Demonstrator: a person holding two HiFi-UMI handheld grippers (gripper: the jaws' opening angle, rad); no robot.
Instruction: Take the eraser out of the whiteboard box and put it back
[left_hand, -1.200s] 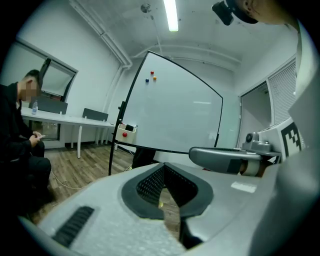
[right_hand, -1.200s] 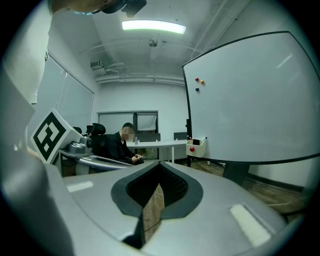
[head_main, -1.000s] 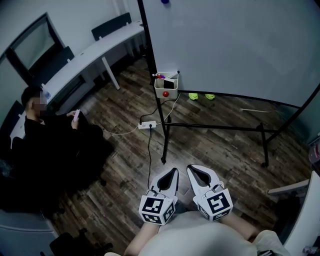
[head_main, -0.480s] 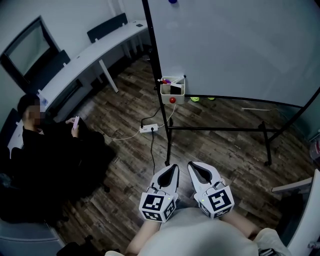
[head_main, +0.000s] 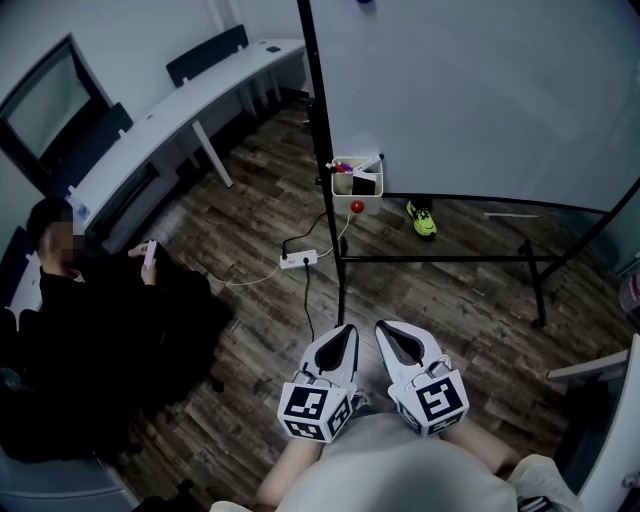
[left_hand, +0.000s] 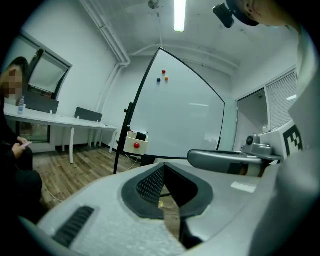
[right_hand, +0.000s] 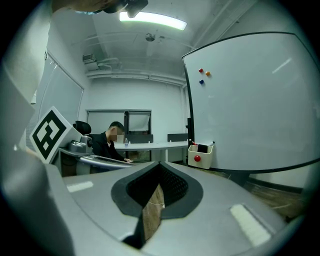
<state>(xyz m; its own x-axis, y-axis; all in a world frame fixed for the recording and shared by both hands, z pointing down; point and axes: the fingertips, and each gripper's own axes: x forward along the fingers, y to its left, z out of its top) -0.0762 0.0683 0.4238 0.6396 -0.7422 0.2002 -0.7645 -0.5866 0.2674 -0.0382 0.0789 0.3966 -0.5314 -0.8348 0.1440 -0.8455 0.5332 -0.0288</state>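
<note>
Tagging this as approach, right? Both tools empty, the whiteboard box (head_main: 370, 203) far ahead of them across the floor.

B: Yes. Left gripper (head_main: 346, 344) clenched with nothing in it, and the right gripper (head_main: 386, 336) is the same. Each gripper view shows the tips meeting with only floor behind them. Neither is anywhere near the box.

A: Where's the eraser (head_main: 364, 184)?

B: In the box, standing upright. It's the dark block against the side away from the pens. I take it for the eraser, but it's too small to be sure. The box hangs on the whiteboard (head_main: 480, 90) frame, low on the post.

A: Advice for the step?

B: My judgement: close the gap first and open one gripper before arriving, not at the rim. The right one looks better lined up with the box in its own view. Come in from above the box, with the jaws straddling the block's thin faces. Keep clear of the pens next to it. The box only hangs there, so a sideways knock could swing or unhook it.

A: Hazards near the box?

B: The power strip (head_main: 298, 257) and its cable lie on the floor just short of the box, so there's a trip risk. The seated person (head_main: 90, 300) is well off to the side of it.
</note>
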